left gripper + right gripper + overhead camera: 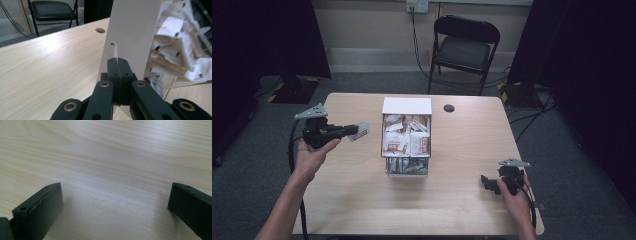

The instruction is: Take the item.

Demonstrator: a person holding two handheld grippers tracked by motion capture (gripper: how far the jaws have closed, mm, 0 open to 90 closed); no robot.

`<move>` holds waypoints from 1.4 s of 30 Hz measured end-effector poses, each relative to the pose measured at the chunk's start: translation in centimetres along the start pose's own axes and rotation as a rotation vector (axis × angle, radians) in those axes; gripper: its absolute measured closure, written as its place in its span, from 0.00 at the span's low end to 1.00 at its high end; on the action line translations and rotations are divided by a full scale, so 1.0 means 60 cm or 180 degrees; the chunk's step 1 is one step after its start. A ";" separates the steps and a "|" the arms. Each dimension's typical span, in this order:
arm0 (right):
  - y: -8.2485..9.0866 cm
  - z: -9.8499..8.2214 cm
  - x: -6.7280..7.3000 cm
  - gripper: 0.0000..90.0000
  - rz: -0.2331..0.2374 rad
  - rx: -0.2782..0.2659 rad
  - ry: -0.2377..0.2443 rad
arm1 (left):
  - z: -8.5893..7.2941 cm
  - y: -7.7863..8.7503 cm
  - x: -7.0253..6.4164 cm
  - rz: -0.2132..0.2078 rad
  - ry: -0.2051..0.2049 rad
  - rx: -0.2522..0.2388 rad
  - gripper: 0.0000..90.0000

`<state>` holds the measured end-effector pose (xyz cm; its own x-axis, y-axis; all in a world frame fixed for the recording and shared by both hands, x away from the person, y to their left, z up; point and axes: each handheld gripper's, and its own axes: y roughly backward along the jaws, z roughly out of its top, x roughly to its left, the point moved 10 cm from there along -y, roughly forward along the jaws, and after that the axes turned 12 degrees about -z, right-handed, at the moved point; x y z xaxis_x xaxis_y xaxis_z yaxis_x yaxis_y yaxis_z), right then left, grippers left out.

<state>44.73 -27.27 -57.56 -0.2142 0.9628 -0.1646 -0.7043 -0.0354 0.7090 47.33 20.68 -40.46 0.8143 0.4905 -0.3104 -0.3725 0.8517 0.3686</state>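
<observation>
A white box [406,106] with several compartments full of small paper packets [406,136] stands in the middle of the wooden table [452,145]. Left of it, my left gripper [350,131] is held above the table, pointing at the box and shut on a small white packet [361,130]. In the left gripper view the closed jaws [118,62] pinch the packet's thin edge [115,50], with the box's white side wall [132,32] just behind. My right gripper [486,183] rests low near the front right of the table. Its jaws [115,197] stand wide open over bare wood.
A round cable hole [449,108] sits in the table behind the box on its right. A black folding chair [464,47] stands beyond the far edge. Dark curtains flank the room on both sides. Cables trail from both grippers toward the person.
</observation>
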 end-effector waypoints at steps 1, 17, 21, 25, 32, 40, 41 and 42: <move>0.000 0.000 0.000 0.00 0.0001 -0.0004 0.0004 | -0.005 -0.005 0.003 0.0006 -0.0003 0.0035 1.00; 0.000 0.000 0.000 0.00 0.0001 -0.0003 0.0003 | -0.050 -0.036 0.027 0.0019 0.0116 0.0201 1.00; 0.000 0.000 0.000 0.00 0.0000 0.0001 -0.0001 | -0.063 -0.050 0.030 -0.0035 0.0175 0.0226 1.00; 0.000 0.000 0.000 0.00 0.0000 0.0000 -0.0001 | -0.082 -0.067 0.040 0.0023 0.0214 0.0335 1.00; 0.000 0.000 0.000 0.00 0.0000 0.0000 0.0000 | -0.113 -0.089 0.051 0.0004 0.0326 0.0465 1.00; 0.000 0.000 0.000 0.00 0.0001 -0.0003 0.0002 | -0.144 -0.121 0.050 0.0061 0.0289 0.0693 1.00; 0.000 0.000 0.000 0.00 0.0001 -0.0002 0.0001 | -0.146 -0.125 0.049 0.0052 0.0277 0.0718 1.00; 0.000 0.000 0.000 0.00 0.0000 0.0000 0.0000 | -0.147 -0.128 0.048 0.0035 0.0289 0.0723 1.00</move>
<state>44.73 -27.28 -57.56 -0.2141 0.9629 -0.1646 -0.7042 -0.0354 0.7091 48.60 17.19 -51.92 0.7635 0.5229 -0.3790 -0.2631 0.7878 0.5568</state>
